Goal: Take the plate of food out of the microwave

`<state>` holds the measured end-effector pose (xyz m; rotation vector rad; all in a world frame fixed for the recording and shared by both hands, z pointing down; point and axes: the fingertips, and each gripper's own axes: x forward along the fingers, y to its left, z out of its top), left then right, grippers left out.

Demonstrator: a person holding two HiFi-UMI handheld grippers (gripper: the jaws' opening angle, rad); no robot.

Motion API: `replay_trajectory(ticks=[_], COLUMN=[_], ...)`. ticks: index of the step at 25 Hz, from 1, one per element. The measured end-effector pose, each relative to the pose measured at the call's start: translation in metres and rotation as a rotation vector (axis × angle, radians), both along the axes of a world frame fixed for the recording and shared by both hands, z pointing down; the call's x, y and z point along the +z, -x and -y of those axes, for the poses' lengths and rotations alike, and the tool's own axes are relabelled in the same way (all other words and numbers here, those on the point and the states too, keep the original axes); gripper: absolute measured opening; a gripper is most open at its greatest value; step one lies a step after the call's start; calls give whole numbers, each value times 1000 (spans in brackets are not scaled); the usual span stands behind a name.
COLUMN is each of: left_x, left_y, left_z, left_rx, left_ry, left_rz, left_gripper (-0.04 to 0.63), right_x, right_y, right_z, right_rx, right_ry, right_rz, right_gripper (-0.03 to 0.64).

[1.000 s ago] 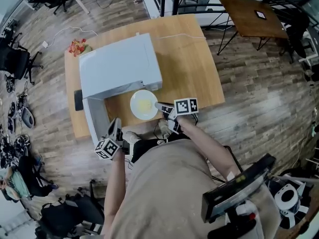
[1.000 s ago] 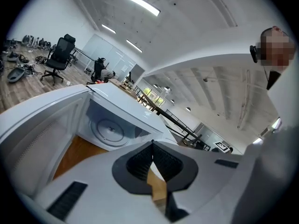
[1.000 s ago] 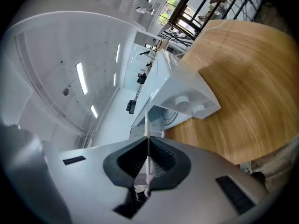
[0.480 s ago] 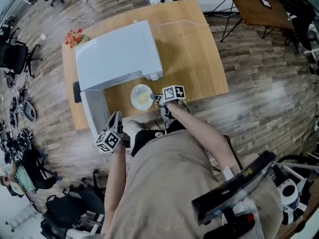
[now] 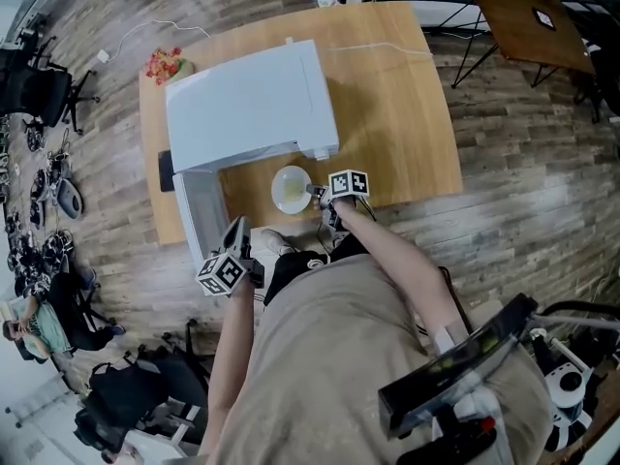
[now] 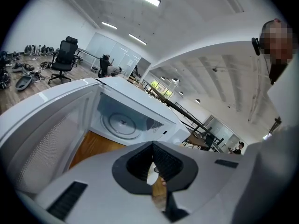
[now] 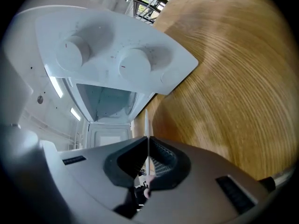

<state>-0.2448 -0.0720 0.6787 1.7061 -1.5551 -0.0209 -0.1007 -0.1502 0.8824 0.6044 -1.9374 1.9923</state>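
Just in front of the microwave (image 5: 247,105), outside its open cavity, the plate (image 5: 289,190) sits at the near part of the wooden table (image 5: 397,105) with a pale yellow heap of food (image 5: 284,198) on it. Whether the plate rests on the wood or hangs just above it cannot be told. The right gripper (image 5: 318,193) reaches in from the side of the plate away from the microwave's door. Its jaws are clamped on the plate's rim, which shows in the right gripper view as a thin white edge running between the pads. Beyond that edge, the microwave's control panel with two round knobs (image 7: 134,64) fills the upper part of that view.

The door (image 5: 201,216) stands swung out from the microwave's left front corner, toward the person. The left gripper (image 5: 235,229) hovers just beside the door's outer end, clear of the plate, with its jaws pressed together and nothing between them. Its own view looks past the door into the cavity, where the round glass turntable (image 6: 122,122) lies bare.

Behind the microwave, at the table's far left corner, lies a small red and orange bundle (image 5: 165,66).
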Motion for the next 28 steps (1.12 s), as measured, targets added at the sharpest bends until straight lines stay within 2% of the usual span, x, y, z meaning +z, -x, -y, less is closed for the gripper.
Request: replay_trajectory(ticks=[4,7,9,12,15,16,17,19,22,26,28], left_x=[3,1,0,0,1,1,0,-4,-11,-24,-32], left_y=[5,9,12,16,15,13,10,6,-2,-10,-9], left_z=[-2,-4,-5,-5,-4,-4,-4,-1,6,7,5], left_rx=[-8,-12,-14,-15,-11,-7,-2,4,-2,-2,2], left_ry=[10,12,14,16,20,21,22,19,-4,-55,-90], left_rz=[3,2,0,-6,-17,-20,-24,-30,-44,-78,-99], left_gripper=[5,5,5,5,5,5,5,5,5,5,5], right_x=[14,25,33,42,37,34,28,15,-11,-59,-84], right_y=[6,10,11,16,30,32,31,26,14,-23,-46], right_z=[-1,-1,3,7,7,7,8,10,16,24,28], right_rx=[18,10,-12,-128,-227,-244,-252,-245,-202,-72,5], right_ry=[32,28,-20,-164,-278,-309,-341,-400,-453,-601,-663], right_rz=[8,-42,-118,-271,-304,-310,-319,-328,-277,-239,-244], right_gripper=[17,17,17,39,345,413,440,449,448,440,369])
